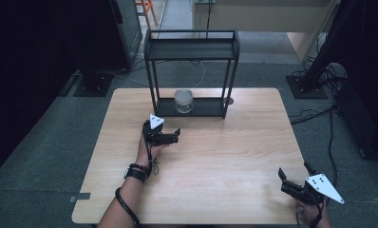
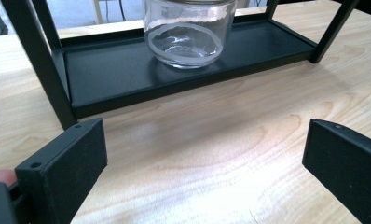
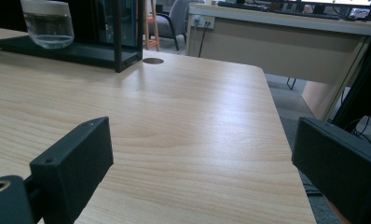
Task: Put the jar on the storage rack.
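Landmark: a black two-tier metal rack stands at the far middle of the wooden table; every place below is told from it.

Glass jar: a clear, short jar sits upright on the rack's bottom tray, a little left of the tray's middle. In the left gripper view the jar stands straight ahead, beyond the tray's front lip.

Left tongs: the left tongs are held low over the table just in front of the rack's left front leg, apart from it. Their jaws stand wide apart with nothing between them; in the left gripper view, bare wood shows in the gap of the left tongs.

Left hand and arm: the left hand wraps the tongs' body from below. The forearm runs up from the near edge toward the rack, with a dark watch and a bead bracelet at the wrist. A black cable loops along the forearm.

Right tongs: the right tongs are near the table's near right corner, well apart from the rack. The jaws are spread and empty, and the grey three-cornered plate is on top. In the right gripper view, the right tongs look across open table toward the rack's right end.

Right hand: the right hand grips the tongs from behind at the table's edge, mostly cut off by the frame.
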The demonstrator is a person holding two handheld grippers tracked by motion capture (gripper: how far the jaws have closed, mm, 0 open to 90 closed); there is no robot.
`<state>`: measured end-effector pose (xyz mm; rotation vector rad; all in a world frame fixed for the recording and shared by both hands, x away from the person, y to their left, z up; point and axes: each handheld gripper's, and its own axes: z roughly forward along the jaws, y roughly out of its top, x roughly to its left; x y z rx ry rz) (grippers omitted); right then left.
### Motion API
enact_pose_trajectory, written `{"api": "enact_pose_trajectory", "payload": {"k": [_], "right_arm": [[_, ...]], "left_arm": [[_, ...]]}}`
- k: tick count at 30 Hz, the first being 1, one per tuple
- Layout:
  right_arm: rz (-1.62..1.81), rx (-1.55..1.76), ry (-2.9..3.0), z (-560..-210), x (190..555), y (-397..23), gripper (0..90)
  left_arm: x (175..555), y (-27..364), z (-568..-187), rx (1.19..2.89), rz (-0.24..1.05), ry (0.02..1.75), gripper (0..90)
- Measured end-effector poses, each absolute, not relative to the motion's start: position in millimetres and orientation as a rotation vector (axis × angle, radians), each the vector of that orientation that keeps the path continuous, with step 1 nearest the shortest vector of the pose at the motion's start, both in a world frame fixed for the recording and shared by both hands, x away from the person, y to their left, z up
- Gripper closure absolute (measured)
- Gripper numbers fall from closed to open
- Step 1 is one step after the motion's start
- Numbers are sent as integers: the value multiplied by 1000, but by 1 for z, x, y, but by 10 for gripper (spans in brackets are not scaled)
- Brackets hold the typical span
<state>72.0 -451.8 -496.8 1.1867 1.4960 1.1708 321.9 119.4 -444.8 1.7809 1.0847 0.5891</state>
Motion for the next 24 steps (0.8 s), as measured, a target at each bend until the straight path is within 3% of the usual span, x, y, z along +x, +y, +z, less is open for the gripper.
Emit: {"api": "enact_pose_trajectory", "payload": {"k": [24], "right_arm": [[1154, 1179, 1499, -497, 72, -450, 47]], "left_arm": [[284, 139, -449, 1784, 620, 1078, 1]]}}
